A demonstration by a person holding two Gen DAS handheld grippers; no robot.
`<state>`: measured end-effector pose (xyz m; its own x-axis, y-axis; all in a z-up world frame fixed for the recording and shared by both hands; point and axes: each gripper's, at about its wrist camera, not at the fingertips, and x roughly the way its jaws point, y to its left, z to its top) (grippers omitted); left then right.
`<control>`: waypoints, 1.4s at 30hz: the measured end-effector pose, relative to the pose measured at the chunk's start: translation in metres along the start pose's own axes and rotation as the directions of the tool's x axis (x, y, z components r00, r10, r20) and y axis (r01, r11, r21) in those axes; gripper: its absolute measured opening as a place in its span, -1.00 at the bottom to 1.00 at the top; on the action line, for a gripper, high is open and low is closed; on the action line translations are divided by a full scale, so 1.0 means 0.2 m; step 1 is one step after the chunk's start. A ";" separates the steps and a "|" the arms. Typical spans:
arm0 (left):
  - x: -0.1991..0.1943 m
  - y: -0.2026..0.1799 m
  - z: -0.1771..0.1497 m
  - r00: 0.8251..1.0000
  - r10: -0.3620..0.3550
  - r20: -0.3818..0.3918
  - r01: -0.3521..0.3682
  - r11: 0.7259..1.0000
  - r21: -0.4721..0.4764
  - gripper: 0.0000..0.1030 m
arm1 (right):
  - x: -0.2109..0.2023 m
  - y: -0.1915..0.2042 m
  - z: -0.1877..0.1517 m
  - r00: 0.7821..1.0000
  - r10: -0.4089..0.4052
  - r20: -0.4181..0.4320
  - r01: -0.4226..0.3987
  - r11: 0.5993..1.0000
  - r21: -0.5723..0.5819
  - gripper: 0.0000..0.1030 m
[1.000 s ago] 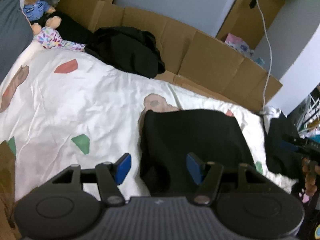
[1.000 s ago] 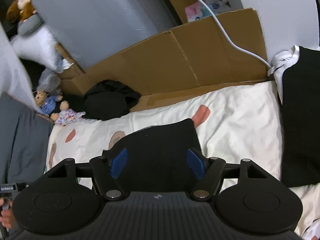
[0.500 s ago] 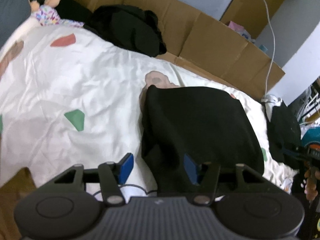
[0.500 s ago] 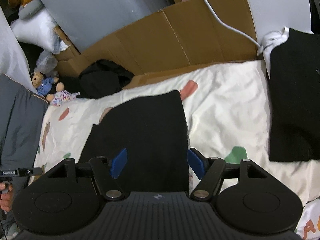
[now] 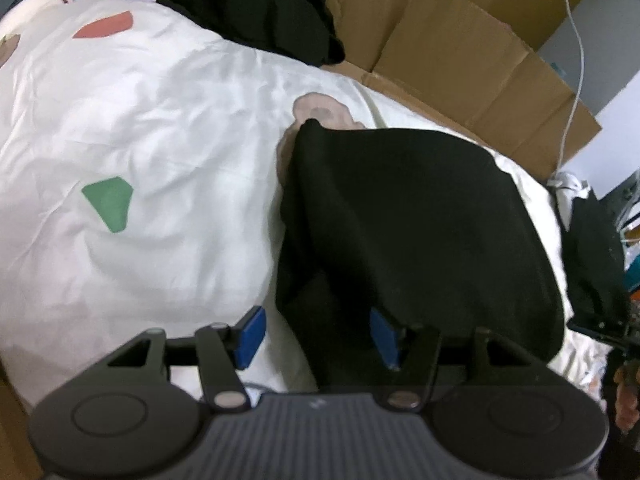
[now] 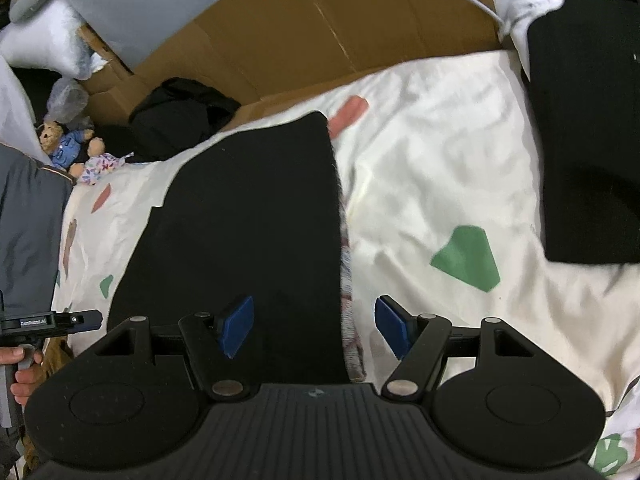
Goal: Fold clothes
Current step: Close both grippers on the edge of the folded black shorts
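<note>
A black garment lies partly folded on the white bedsheet with coloured patches. My left gripper hangs low over the garment's near left corner, its jaws closing with the black cloth edge between the blue pads, which do not press on it. In the right wrist view the same black garment stretches away from me. My right gripper stands open over its near right edge, with the cloth's border and sheet between the pads.
A second folded black garment lies at the right. A crumpled black heap sits at the far edge by flat cardboard. Soft toys lie at the far left. A white cable runs down the cardboard.
Both grippers have come down closer to the black garment, which now fills more of each view. The left jaws have narrowed a little; the right jaws keep their width.
</note>
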<state>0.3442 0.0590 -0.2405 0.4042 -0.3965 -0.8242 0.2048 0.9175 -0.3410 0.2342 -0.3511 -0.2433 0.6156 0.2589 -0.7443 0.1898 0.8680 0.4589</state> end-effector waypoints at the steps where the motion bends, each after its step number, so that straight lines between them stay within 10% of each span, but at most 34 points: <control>1: 0.02 0.00 0.00 1.000 0.002 -0.004 -0.002 1.000 -0.006 -0.06 | 0.00 -0.01 0.00 1.000 0.004 0.000 -0.004 1.000 0.003 0.39; 3: 0.05 0.00 -0.01 1.000 -0.009 -0.028 0.009 1.000 -0.014 -0.89 | 0.02 -0.02 0.01 1.000 0.013 -0.004 -0.013 1.000 0.007 0.38; 4: 0.06 0.00 -0.01 0.999 -0.009 -0.035 0.008 1.000 -0.020 -0.97 | 0.03 -0.02 0.01 1.000 0.022 -0.010 -0.022 1.000 0.009 0.32; 11: -0.01 0.08 0.00 0.996 0.082 -0.041 -0.087 0.988 -0.128 -1.00 | 0.07 -0.03 0.02 0.999 -0.005 -0.040 0.005 1.000 0.020 -0.64; 17: -0.09 0.12 -0.01 0.981 0.184 -0.066 -0.194 0.958 -0.210 -0.77 | 0.05 -0.08 0.02 0.999 0.021 -0.044 -0.018 0.997 0.069 -0.52; 19: -0.13 0.13 -0.01 0.983 0.178 -0.051 -0.185 0.949 -0.255 -0.67 | 0.04 -0.10 0.01 0.998 0.046 -0.042 -0.041 0.994 0.106 -0.14; 24: -0.15 0.07 0.00 0.982 0.189 -0.021 -0.189 0.955 -0.230 0.09 | 0.04 -0.12 -0.01 0.997 0.071 -0.039 -0.065 0.988 0.139 0.04; 35: 0.01 0.01 0.06 0.978 0.206 -0.020 -0.207 0.967 -0.151 0.06 | 0.09 -0.14 -0.02 0.992 0.112 -0.050 -0.104 0.984 0.145 0.01; 38: 0.07 0.03 0.05 0.981 0.190 -0.032 -0.193 0.969 -0.153 -0.54 | 0.11 -0.12 -0.03 0.992 0.113 -0.063 -0.103 0.986 0.133 -0.14; 42: 0.13 0.03 0.03 0.987 0.155 -0.039 -0.159 0.976 -0.151 -0.60 | 0.12 -0.13 -0.04 0.991 0.113 -0.065 -0.102 0.983 0.155 -0.28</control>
<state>0.3605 0.0531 -0.2614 0.3963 -0.2482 -0.8839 0.0013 0.9629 -0.2698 0.2386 -0.3642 -0.2763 0.5820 0.3825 -0.7176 0.2422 0.7609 0.6020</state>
